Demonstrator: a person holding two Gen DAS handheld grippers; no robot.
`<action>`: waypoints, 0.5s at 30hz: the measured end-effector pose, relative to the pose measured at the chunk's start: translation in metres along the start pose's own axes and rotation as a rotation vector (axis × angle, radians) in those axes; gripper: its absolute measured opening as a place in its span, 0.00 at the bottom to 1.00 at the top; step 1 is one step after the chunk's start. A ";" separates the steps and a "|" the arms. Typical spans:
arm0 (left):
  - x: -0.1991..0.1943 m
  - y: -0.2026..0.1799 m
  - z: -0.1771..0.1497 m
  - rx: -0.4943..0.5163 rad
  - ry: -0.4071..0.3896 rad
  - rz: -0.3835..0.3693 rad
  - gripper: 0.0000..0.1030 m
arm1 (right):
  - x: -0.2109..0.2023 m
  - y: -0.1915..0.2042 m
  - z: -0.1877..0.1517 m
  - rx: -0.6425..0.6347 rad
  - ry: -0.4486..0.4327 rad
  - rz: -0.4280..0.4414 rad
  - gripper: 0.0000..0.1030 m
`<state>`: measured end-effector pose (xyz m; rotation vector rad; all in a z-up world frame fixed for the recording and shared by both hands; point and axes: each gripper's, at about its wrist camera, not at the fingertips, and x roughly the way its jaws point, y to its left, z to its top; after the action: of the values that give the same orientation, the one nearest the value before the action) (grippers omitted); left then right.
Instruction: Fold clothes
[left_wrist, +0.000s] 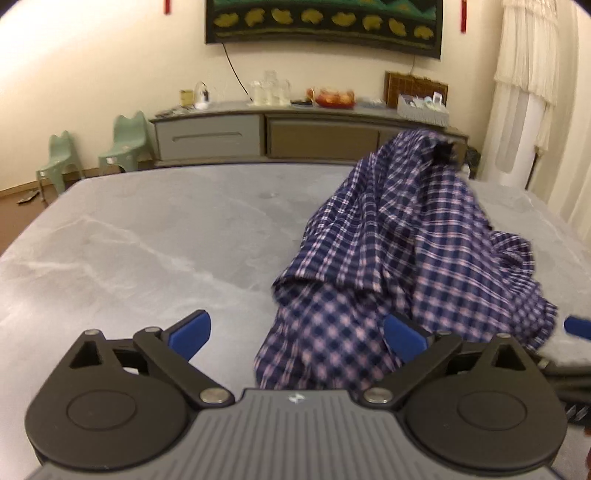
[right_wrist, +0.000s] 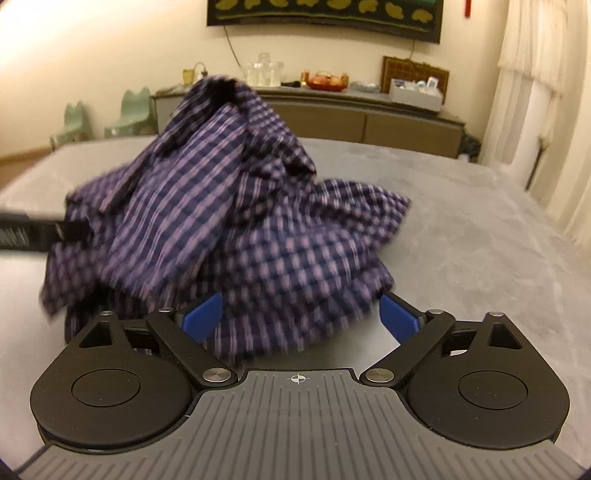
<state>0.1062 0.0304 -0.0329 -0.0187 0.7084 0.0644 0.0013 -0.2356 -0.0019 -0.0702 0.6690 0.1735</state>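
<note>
A navy and pink plaid shirt (left_wrist: 406, 240) lies bunched in a tall heap on the grey marbled table (left_wrist: 147, 240), right of centre in the left wrist view. My left gripper (left_wrist: 297, 325) is open, its blue pads wide apart; the shirt's near edge lies between them, close to the right pad and untouched by the left. In the right wrist view the shirt (right_wrist: 229, 221) is blurred and fills the middle. My right gripper (right_wrist: 301, 308) is open too, with loose cloth between its pads and neither pad pressing on it. A black part of the left gripper (right_wrist: 37, 232) shows at the left edge.
Bare tabletop (right_wrist: 480, 240) spreads right of the heap, and more lies to its left. Beyond the far edge stands a grey sideboard (left_wrist: 221, 136) with jars and a fruit bowl. Two green child chairs (left_wrist: 129, 144) stand at the left and a white curtain (left_wrist: 524, 92) at the right.
</note>
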 end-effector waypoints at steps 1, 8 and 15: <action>0.010 0.000 0.004 0.003 0.009 -0.011 1.00 | 0.010 -0.007 0.007 0.033 0.003 0.007 0.93; 0.062 0.003 0.025 -0.021 0.075 -0.140 0.49 | 0.078 -0.021 0.025 0.075 0.119 0.129 0.42; 0.030 0.056 0.075 -0.136 -0.078 -0.084 0.14 | 0.066 -0.049 0.059 -0.024 0.043 -0.032 0.11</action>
<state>0.1739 0.0909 0.0042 -0.1750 0.6233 0.0326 0.0976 -0.2680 0.0035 -0.1074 0.7088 0.1494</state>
